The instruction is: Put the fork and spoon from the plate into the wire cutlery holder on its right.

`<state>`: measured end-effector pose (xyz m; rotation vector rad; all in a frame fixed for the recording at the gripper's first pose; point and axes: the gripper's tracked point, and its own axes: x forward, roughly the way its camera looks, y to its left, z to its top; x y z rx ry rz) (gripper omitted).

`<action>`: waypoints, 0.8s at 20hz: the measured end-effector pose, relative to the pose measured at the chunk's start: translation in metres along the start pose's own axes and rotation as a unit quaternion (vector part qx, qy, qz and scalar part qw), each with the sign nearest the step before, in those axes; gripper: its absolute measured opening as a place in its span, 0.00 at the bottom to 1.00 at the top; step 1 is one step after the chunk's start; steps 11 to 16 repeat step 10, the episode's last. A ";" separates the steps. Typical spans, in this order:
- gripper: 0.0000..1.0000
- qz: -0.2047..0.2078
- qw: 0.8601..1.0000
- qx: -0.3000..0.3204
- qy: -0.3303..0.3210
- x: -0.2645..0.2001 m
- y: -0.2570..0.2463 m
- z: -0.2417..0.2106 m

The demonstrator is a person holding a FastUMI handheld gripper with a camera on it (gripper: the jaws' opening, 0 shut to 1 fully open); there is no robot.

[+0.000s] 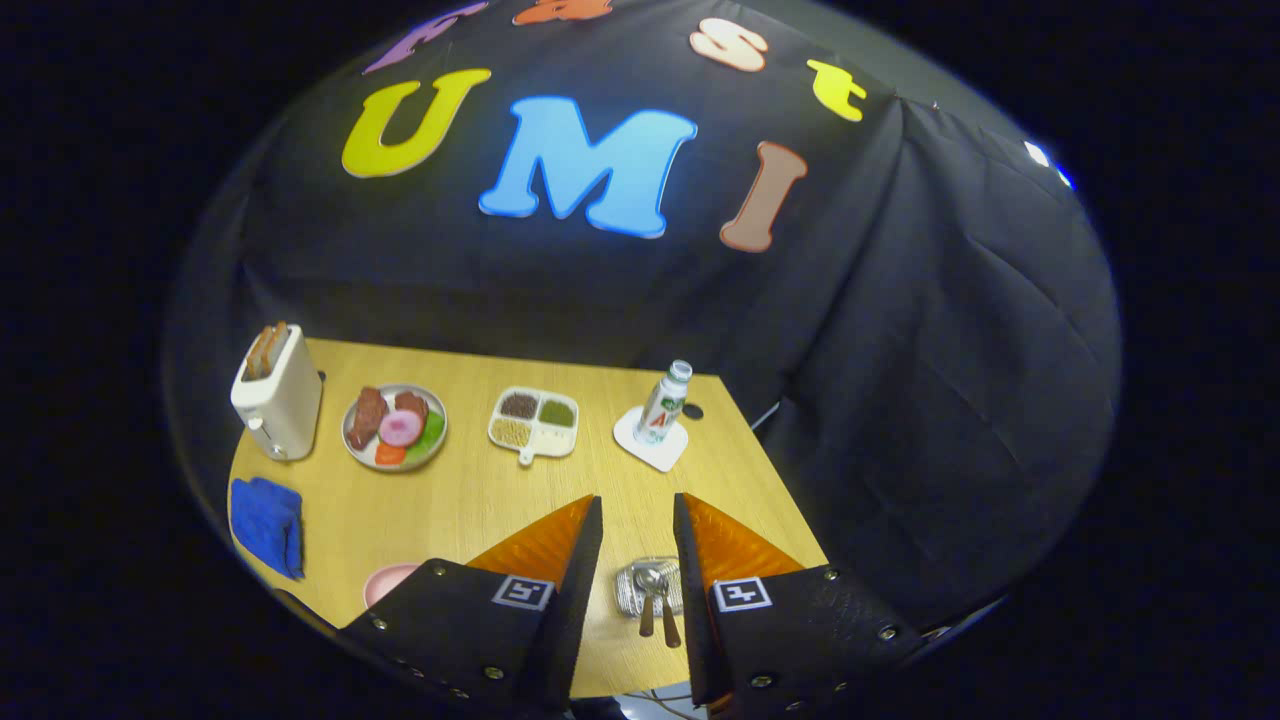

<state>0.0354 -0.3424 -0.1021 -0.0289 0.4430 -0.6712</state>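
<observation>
Claw (638, 525) hung open and empty at lower centre; below it, spoon (648, 585) and fork (667, 612) already stood in the wire cutlery holder (628, 590), pink plate (385, 582) lower left apparently cleared — job looked done.

Fisheye camera riding on the hand-held gripper (637, 530), looking forward and steeply down along its parted, empty fingers from well above the bench (480, 500), facing the booth wall.
</observation>
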 end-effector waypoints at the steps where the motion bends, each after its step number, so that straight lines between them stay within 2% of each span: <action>1: 0.44 0.003 0.999 0.012 -0.035 -0.011 0.002 0.019; 5: 0.44 0.024 0.989 0.056 -0.137 -0.042 0.015 0.061; 8: 0.44 0.040 0.974 0.073 -0.211 -0.066 0.024 0.086; 10: 0.43 0.047 0.969 0.075 -0.231 -0.075 0.032 0.090; 16: 0.43 0.047 0.969 0.075 -0.231 -0.075 0.032 0.090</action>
